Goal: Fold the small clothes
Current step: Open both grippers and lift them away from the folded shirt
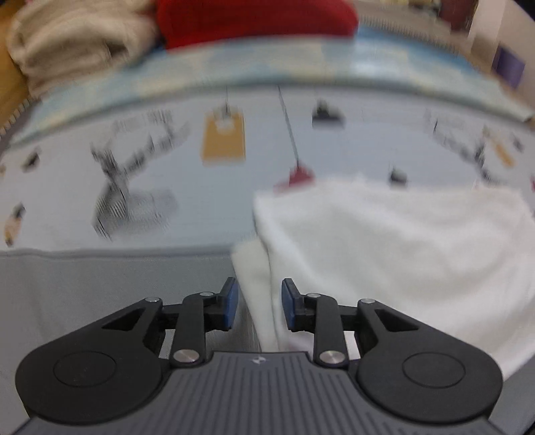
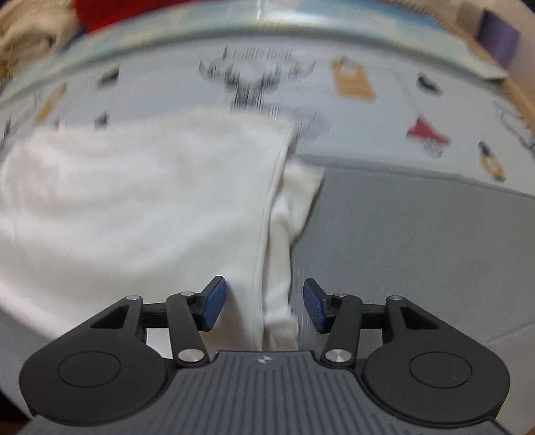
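Both tongs, left tongs and right tongs, are spread. The white garment's side edges are seen between their pads, unpinched; bare grey surface lies beside

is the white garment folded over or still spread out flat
Folded over, at least partly: the white garment shows a top layer whose hemmed edge lies over a second layer beneath. How many folds, cannot tell.

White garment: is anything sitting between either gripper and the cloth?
Nothing visible does. The white garment lies directly under the left gripper, its left edge between the open jaws. The right gripper likewise straddles its right edge, jaws open. The beige and red clothes lie far behind.
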`<state>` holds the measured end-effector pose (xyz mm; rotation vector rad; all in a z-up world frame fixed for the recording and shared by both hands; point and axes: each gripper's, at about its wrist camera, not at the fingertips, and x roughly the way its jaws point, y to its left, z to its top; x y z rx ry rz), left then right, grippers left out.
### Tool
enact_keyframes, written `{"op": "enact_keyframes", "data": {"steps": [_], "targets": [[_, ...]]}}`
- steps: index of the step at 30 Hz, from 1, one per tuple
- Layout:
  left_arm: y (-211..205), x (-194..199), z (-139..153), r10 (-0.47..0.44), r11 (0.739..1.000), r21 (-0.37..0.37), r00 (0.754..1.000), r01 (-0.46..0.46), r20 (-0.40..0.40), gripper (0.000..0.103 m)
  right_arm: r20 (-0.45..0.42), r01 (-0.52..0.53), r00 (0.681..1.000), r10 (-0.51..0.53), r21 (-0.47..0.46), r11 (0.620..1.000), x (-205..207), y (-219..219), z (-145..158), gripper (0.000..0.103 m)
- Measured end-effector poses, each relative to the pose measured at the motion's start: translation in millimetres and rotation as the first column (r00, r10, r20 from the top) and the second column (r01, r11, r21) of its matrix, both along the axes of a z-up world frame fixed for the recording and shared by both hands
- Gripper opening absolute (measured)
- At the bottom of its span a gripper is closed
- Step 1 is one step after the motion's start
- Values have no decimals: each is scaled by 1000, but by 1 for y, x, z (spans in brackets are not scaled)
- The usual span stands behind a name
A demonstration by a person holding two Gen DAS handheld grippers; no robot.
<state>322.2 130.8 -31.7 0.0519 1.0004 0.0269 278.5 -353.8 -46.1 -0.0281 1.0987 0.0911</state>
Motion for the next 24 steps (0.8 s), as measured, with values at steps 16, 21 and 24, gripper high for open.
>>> {"op": "enact_keyframes", "data": {"steps": [16, 21, 24], "targets": [[32, -101, 63, 126, 989, 57, 983, -134, 131, 72, 423, -296, 860, 285, -41, 954, -52, 167, 66, 53], [60, -97, 66, 237, 971, -52, 965, -233, 111, 39, 410, -397, 836, 364, -4, 918, -67, 232, 55, 51], [61, -95, 63, 232, 972, -46, 969, -229, 84, 37, 396, -468, 811, 430, -1, 883, -77, 270, 43, 34]]}}
